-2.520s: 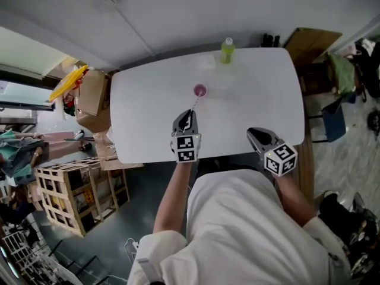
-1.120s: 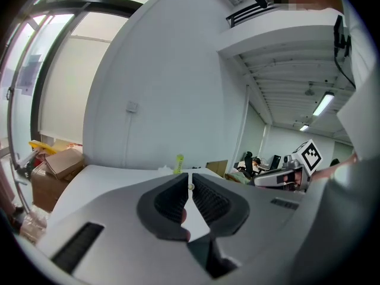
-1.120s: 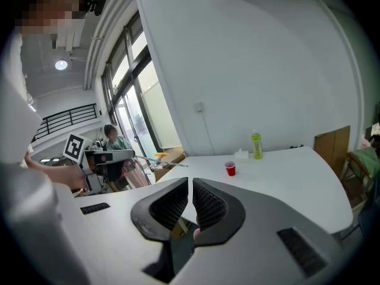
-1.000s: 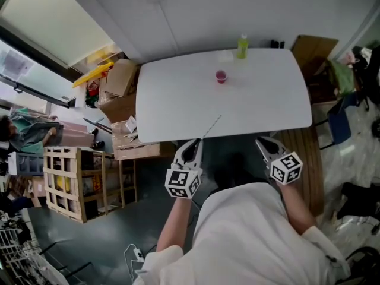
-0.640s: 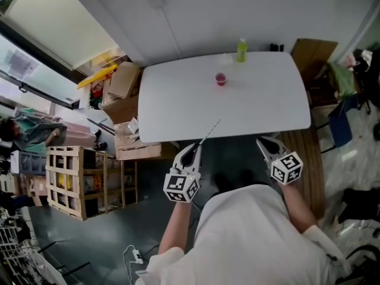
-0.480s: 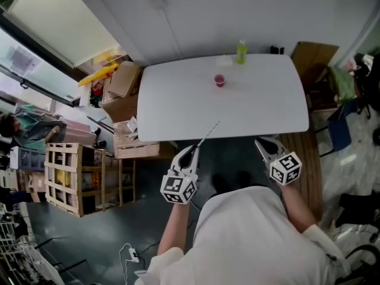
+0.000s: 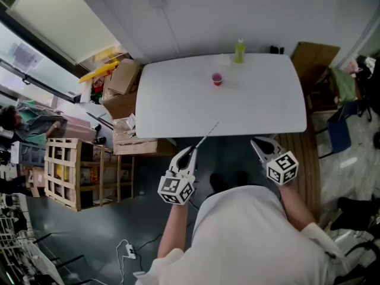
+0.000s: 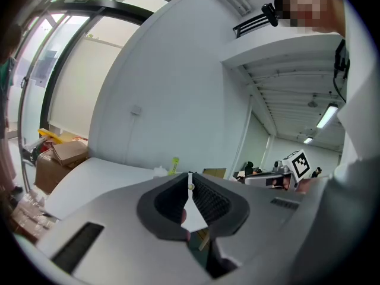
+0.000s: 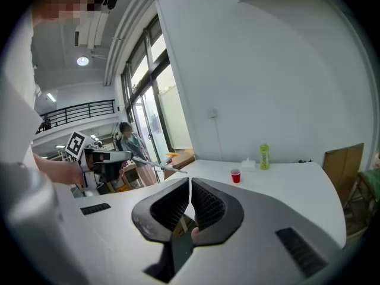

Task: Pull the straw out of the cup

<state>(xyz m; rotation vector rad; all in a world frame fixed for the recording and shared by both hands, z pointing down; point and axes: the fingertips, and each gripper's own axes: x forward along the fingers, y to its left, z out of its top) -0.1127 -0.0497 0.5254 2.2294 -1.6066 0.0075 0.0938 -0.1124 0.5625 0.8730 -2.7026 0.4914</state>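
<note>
Left hand-held gripper (image 7: 189,152) pinches the straw (image 7: 206,133) near its lower end, jaws closed on it to a sliver. The straw slants up and away, and its free tip shows against the near edge of the tabletop (image 7: 178,108). Cup (image 7: 217,79) — small, red, upright — stands well apart toward the far side with no straw in it, a green bottle (image 7: 238,50) beyond it. Right hand-held gripper (image 7: 259,145) is pressed together on nothing, off the tabletop's near edge.

Judgement: the pull looks done; what remains is handling. Thin straw — hold the pinch steady, no harder, so it neither slips nor flattens, and carry the free tip clear of the tabletop's edge. Right side is best left out of the way.
</note>
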